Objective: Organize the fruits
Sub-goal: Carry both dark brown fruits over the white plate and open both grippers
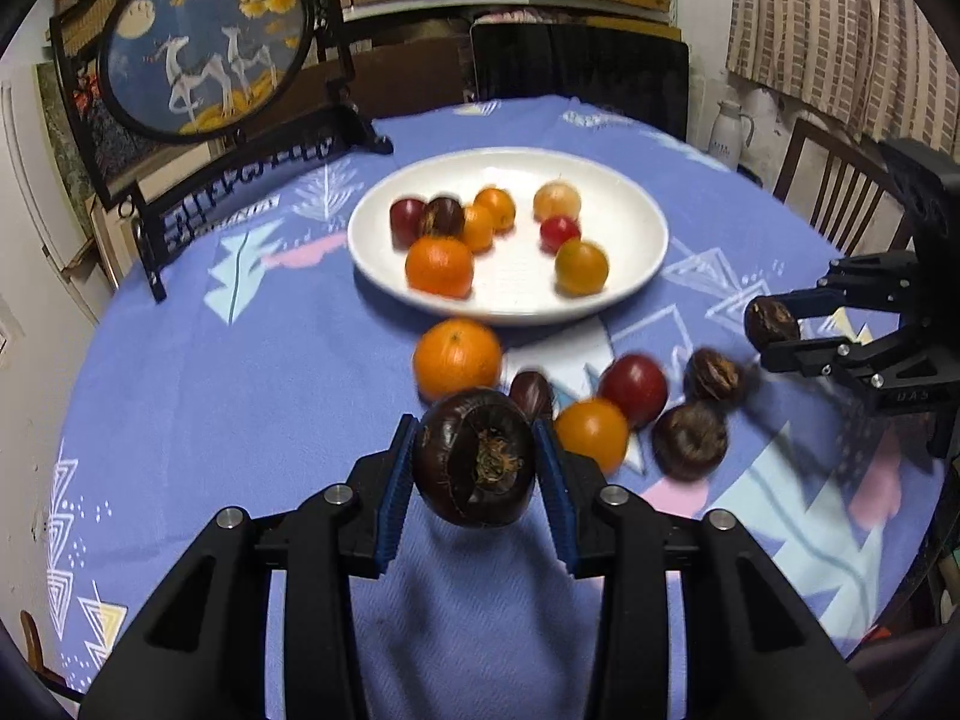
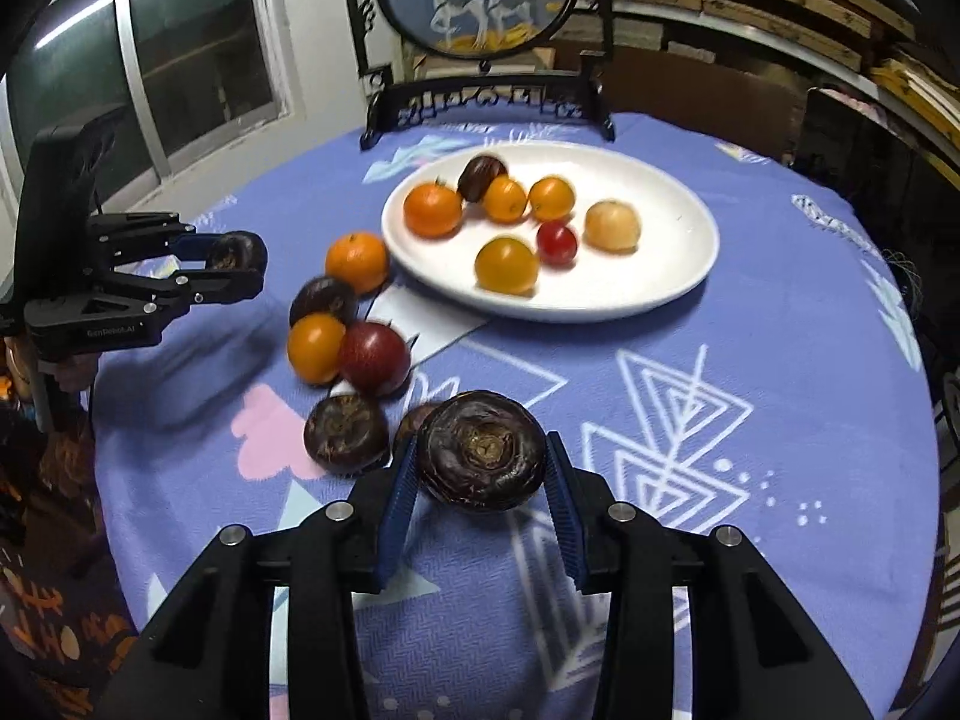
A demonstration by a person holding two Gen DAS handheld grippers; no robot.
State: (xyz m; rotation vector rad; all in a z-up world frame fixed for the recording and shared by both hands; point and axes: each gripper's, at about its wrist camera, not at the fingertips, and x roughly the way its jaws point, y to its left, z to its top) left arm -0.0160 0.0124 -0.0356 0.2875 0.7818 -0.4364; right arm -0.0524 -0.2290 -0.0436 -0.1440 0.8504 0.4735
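Note:
My left gripper (image 1: 475, 461) is shut on a dark brown water chestnut (image 1: 474, 457), held above the blue tablecloth. My right gripper (image 2: 480, 459) is shut on another dark water chestnut (image 2: 481, 450). Each gripper shows in the other's view, the right gripper (image 1: 774, 330) at the right edge and the left gripper (image 2: 237, 267) at the left. A white plate (image 1: 636, 252) holds several oranges, tomatoes and a chestnut. Loose on the cloth lie an orange (image 1: 457, 357), a red fruit (image 1: 634, 387), an orange tomato (image 1: 591, 432) and more chestnuts (image 1: 690, 441).
A round embroidered screen on a black stand (image 1: 204, 42) stands at the table's back left. Chairs (image 1: 840, 192) and shelves ring the round table. A white kettle (image 1: 729, 129) sits beyond the far edge. A window (image 2: 180, 60) is on the left.

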